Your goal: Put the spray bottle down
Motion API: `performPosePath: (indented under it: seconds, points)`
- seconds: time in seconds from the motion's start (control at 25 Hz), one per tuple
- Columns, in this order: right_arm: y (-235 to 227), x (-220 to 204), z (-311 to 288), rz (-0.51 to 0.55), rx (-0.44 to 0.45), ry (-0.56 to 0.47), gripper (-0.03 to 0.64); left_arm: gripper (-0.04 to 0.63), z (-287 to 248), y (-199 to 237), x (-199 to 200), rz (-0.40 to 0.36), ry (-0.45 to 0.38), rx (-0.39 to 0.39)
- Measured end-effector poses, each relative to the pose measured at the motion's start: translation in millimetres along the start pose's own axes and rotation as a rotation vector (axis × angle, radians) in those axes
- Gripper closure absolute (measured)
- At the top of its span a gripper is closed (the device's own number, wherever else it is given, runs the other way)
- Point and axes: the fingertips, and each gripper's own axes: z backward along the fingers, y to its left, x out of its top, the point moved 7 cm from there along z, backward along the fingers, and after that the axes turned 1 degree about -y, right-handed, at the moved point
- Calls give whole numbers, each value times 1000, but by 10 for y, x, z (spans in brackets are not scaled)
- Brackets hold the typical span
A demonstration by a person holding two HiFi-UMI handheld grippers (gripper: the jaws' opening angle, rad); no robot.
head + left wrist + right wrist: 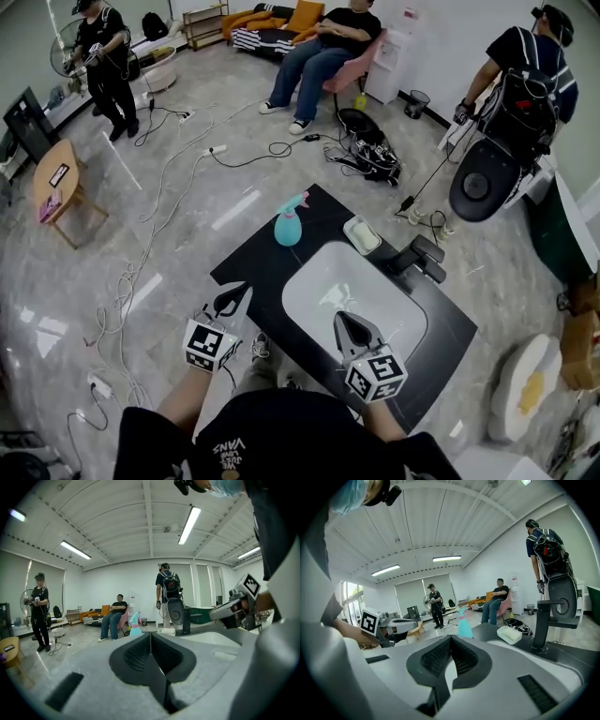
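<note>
The teal spray bottle (288, 223) with a pink trigger stands upright on the far corner of the black counter (251, 262), free of both grippers. It also shows small and distant in the left gripper view (135, 624) and nearer in the right gripper view (464, 623). My left gripper (234, 296) hovers at the counter's near left edge, well short of the bottle, jaws shut (150, 637) with nothing between them. Over the near side of the white basin my right gripper (345, 323) is likewise shut (450, 641) and empty.
A white sink basin (319, 281) fills the counter's middle, with a black faucet (419, 258) and a white soap dish (362, 233) behind it. Cables (169, 150) trail over the floor. Several people stand or sit around the room; a small wooden table (54, 178) stands at left.
</note>
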Motion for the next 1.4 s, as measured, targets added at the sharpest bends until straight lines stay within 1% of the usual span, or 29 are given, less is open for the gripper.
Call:
performPosePath:
  seconds: [0.16,0.36,0.52,0.68,0.96,1.12,1.4]
  points:
    - [86,-69,84,6,31,5,612,574,253,-128,-36,-1,14,30]
    - [175,-171,218,21,71,17,612,576,528,-380,-105,3,31,44]
    - [217,-252,310,31,89,29,612,577,737,-575,-156,-16,36,73]
    - [237,-334,371,38,104,45,612,577,890,-724,-219,0,44,93]
    - [293,-424,453,55,116,60,614,577,1032,-881,-281,24,51,117]
    - [331,-412,465,79,127,57,614,575,1053,-926,-262,17,48,116]
    - [390,-390,464,90,137,58,614,575,1100,-867,-194,5,35,124]
